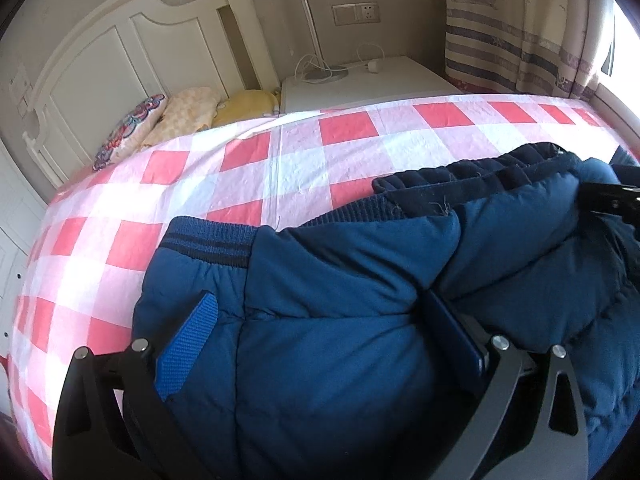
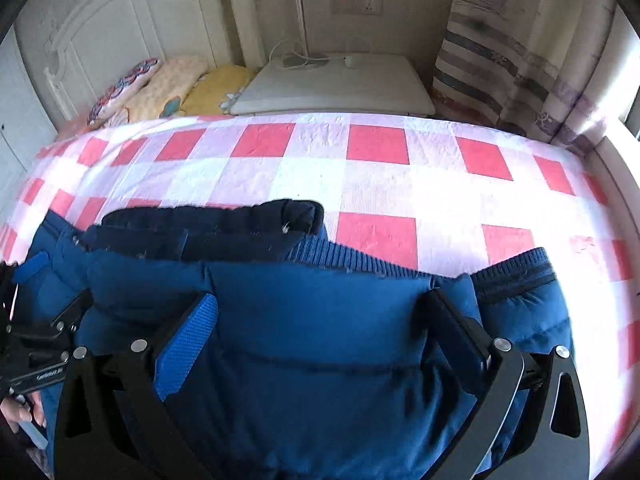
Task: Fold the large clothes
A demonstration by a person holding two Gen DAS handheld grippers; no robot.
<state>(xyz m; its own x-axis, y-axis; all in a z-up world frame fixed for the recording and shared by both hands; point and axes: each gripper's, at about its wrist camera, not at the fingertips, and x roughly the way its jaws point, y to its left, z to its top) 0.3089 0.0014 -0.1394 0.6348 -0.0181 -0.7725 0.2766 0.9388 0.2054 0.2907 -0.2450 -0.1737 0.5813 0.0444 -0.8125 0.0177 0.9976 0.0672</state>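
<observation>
A large blue padded jacket with ribbed striped cuffs and a dark navy collar lies bunched on the red, pink and white checked bed sheet. It also shows in the right wrist view. My left gripper is open, with the jacket bulging between its spread fingers. My right gripper is open in the same way, fingers wide apart over the jacket. The left gripper's body shows at the left edge of the right wrist view.
A white headboard stands at the far left with several pillows against it. A white bedside cabinet with a cable on top sits behind the bed. A striped curtain hangs at the right by a bright window.
</observation>
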